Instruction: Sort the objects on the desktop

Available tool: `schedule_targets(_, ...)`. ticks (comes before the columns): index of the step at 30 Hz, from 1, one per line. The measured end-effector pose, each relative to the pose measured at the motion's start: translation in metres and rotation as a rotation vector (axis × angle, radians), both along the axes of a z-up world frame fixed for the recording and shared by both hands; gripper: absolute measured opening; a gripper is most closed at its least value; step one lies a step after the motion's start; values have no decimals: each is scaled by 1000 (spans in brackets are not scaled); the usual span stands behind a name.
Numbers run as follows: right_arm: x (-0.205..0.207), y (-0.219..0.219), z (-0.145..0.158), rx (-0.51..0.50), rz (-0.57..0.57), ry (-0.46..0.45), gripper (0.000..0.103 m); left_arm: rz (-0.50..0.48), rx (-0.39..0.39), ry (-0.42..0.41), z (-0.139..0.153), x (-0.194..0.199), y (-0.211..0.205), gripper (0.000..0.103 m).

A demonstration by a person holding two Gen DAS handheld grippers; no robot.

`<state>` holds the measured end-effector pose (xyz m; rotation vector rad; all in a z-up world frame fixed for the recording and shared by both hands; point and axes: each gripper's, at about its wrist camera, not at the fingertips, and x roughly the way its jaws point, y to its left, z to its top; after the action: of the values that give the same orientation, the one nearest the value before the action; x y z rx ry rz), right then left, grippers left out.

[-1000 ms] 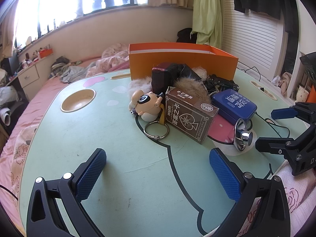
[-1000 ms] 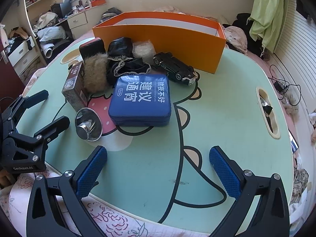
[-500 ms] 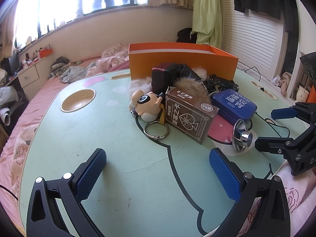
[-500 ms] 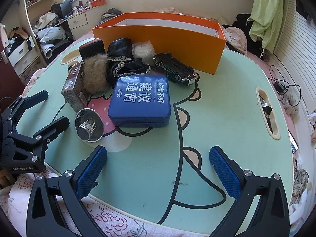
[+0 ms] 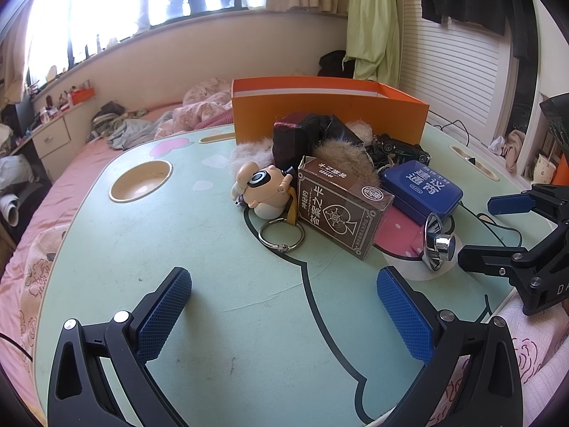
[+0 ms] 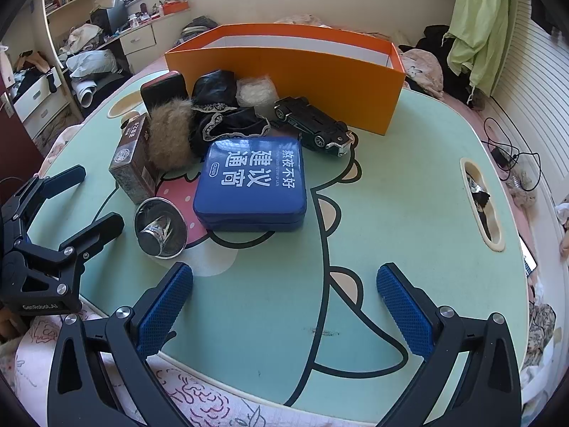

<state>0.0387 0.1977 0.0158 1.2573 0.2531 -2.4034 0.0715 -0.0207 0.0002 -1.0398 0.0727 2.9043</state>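
Observation:
A pile of objects lies on the mint cartoon table (image 5: pixel 220 320) in front of an orange box (image 5: pixel 327 117) (image 6: pixel 284 71). In it are a brown card box (image 5: pixel 341 210) (image 6: pixel 133 156), a blue zip case (image 5: pixel 423 185) (image 6: pixel 252 181), a shiny metal cup (image 5: pixel 435 245) (image 6: pixel 160 227), a doll keychain (image 5: pixel 265 188) with a ring (image 5: pixel 282 235), a black toy car (image 6: pixel 313 126), a fur pompom (image 6: pixel 169 138), black lace cloth (image 6: pixel 227 121) and a dark case (image 6: pixel 163 89). My left gripper (image 5: pixel 284 306) (image 6: pixel 96 203) is open near the front edge. My right gripper (image 6: pixel 284 302) (image 5: pixel 487 231) is open beside the cup.
The table has a round cup recess (image 5: pixel 140 181) at the back left and a slot (image 6: pixel 480 206) on the right holding small items. Pink bedding (image 5: pixel 28 249) surrounds the table. Cables (image 6: pixel 508 156) lie off the right side.

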Motion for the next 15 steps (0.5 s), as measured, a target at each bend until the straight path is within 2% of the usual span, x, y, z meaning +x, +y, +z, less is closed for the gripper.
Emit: schedule_targets(15, -1, 1, 0, -1, -1, -1, 103, 0, 0, 0, 0, 0, -1, 103)
